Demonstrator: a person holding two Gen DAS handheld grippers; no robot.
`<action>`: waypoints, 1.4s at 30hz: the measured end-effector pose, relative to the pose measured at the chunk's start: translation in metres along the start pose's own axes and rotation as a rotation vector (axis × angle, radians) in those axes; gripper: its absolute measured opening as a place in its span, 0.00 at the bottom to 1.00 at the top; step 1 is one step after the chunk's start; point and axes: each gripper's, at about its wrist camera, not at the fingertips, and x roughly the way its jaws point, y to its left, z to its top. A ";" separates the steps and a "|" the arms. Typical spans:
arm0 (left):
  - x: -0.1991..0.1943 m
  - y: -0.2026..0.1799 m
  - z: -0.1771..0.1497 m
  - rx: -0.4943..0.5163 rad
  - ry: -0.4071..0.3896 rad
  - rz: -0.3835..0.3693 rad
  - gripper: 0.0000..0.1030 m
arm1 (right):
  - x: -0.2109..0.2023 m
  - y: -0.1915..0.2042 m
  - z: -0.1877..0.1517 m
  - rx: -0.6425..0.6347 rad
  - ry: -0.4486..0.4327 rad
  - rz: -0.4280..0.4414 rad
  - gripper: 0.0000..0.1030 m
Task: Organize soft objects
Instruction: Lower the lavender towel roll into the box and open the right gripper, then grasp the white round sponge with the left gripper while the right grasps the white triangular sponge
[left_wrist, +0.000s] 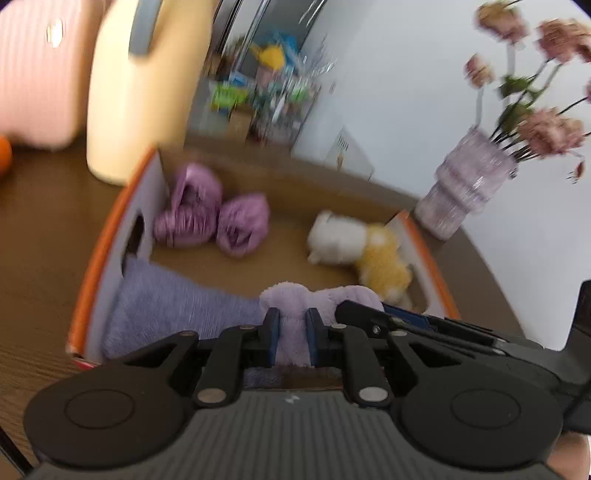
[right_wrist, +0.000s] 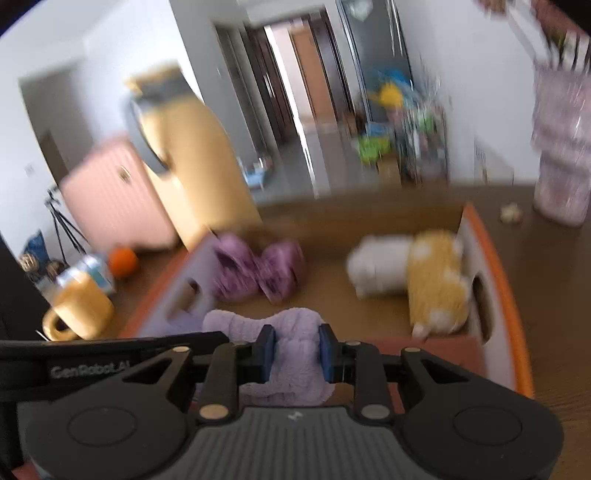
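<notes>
A lilac towel (left_wrist: 177, 314) is held by both grippers over the near end of an open cardboard box (left_wrist: 110, 236). My left gripper (left_wrist: 292, 334) is shut on one bunched part of it, with the rest draped into the box's near left corner. My right gripper (right_wrist: 297, 349) is shut on another fold of the towel (right_wrist: 295, 354), close beside the left one. Inside the box lie two purple slippers (left_wrist: 210, 218) at the far left and a white and yellow plush toy (left_wrist: 362, 247) at the right. Both views are blurred by motion.
The box with its orange edge (right_wrist: 495, 258) sits on a brown wooden table (left_wrist: 40, 229). Behind it stand a cream suitcase (left_wrist: 144, 85) and a pink suitcase (left_wrist: 37, 74). A vase of pink flowers (left_wrist: 465, 184) is at the right, a yellow mug (right_wrist: 77, 310) and an orange (right_wrist: 123, 261) at the left.
</notes>
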 end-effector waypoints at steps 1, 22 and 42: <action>0.008 0.005 -0.002 -0.014 0.024 -0.009 0.15 | 0.009 -0.002 -0.002 0.003 0.021 -0.016 0.25; -0.159 -0.014 -0.027 0.257 -0.347 0.247 0.70 | -0.140 0.017 0.014 -0.103 -0.231 -0.158 0.62; -0.271 0.010 -0.217 0.271 -0.562 0.340 0.93 | -0.246 0.077 -0.153 -0.229 -0.453 -0.083 0.64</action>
